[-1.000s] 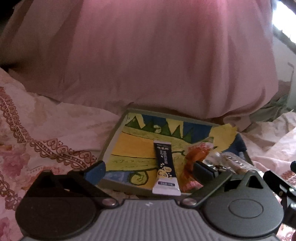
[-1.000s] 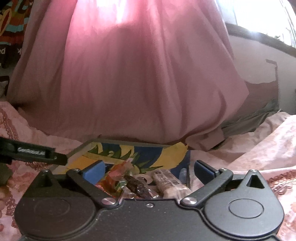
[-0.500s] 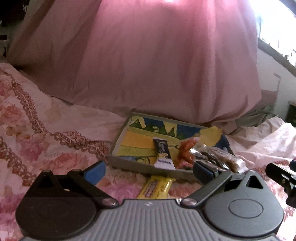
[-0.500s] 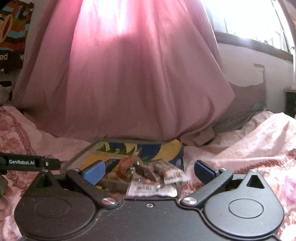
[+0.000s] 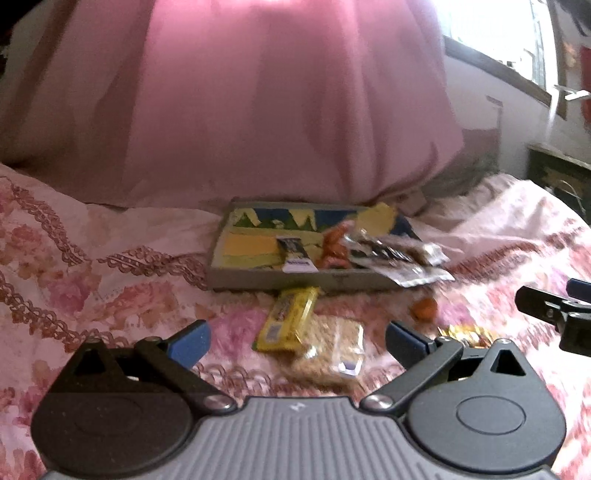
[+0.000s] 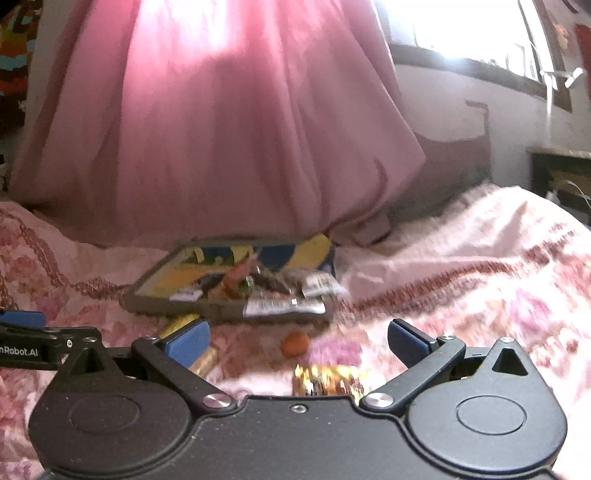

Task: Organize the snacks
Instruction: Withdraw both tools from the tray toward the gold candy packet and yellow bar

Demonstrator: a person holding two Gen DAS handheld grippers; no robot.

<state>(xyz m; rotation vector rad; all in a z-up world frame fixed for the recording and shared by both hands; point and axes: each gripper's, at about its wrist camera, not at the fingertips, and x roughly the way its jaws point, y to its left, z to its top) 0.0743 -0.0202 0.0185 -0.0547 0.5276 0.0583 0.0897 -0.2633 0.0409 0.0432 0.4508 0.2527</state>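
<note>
Both grippers hang low over a bed (image 5: 110, 280) spread with a pink floral cover, and each holds nothing. The left gripper (image 5: 297, 338) has its blue-tipped fingers (image 5: 190, 341) spread wide apart; the right gripper (image 6: 297, 338) has its fingers (image 6: 404, 339) spread just as wide.

Farther off, in the middle of the bed, lies a shallow tray (image 5: 255, 278) with a yellow, blue and green picture on its floor. A dark stick pack (image 5: 295, 254) rests against its near wall, an orange wrapper (image 5: 334, 247) sits to the right of it, and clear wrappers (image 5: 399, 258) pile at the right end, one spilling over the near wall.

Loose snacks lie on the cover nearer than the tray. A yellow bar (image 5: 288, 321) lies just before the tray's near wall, and a clear pack of tan biscuits (image 5: 332, 349) touches its right side; both sit between the left fingers. To the right lie a small orange ball (image 6: 294, 343) and a gold-wrapped sweet (image 6: 325, 378), the sweet between the right fingers, close to the gripper body.

A pink curtain (image 6: 221, 129) hangs behind the tray, with a bright window (image 6: 461, 29) at far right.
</note>
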